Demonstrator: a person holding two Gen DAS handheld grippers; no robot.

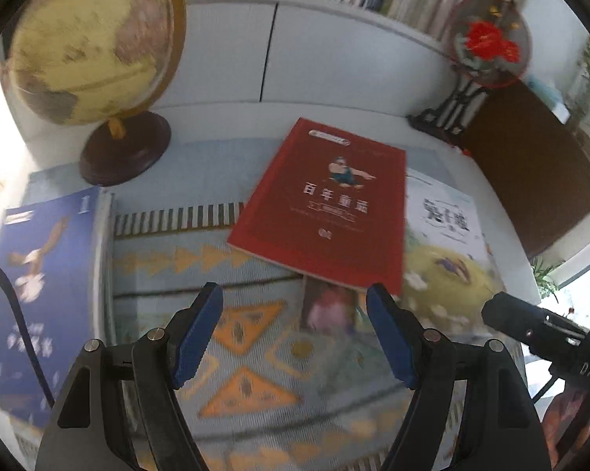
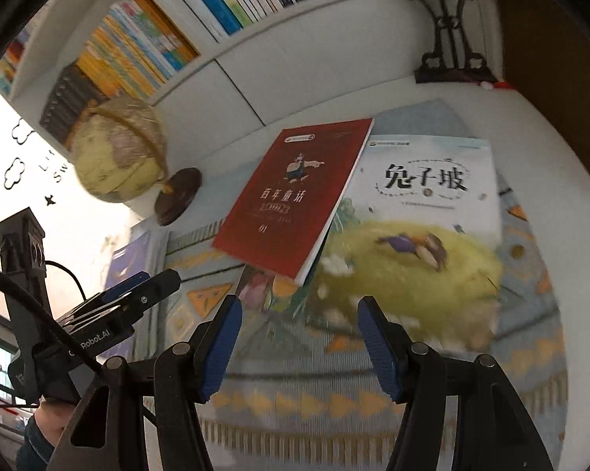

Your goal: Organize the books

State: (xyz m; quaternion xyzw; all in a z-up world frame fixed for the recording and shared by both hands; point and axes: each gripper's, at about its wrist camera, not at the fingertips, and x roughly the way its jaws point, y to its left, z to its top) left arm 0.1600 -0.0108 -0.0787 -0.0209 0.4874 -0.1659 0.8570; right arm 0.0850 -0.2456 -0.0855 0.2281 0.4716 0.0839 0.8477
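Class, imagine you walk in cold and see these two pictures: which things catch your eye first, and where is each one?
The red book grabs attention first, lying askew mid-table on top of other books, overlapping the pale picture book with the yellow hill to its right. A yellowed globe on a dark wooden base stands at the back left, before the cabinet. Both blue-padded tools, left tool and right tool, hang open and empty above the patterned mat.

A bare stretch of patterned mat (image 1: 251, 353) is left open between the blue book (image 1: 43, 298) and the red book (image 1: 326, 204). The far left corner is blocked by the globe (image 1: 94, 43) (its base stands on the worktop), the far right by an ornament stand (image 1: 464, 106).
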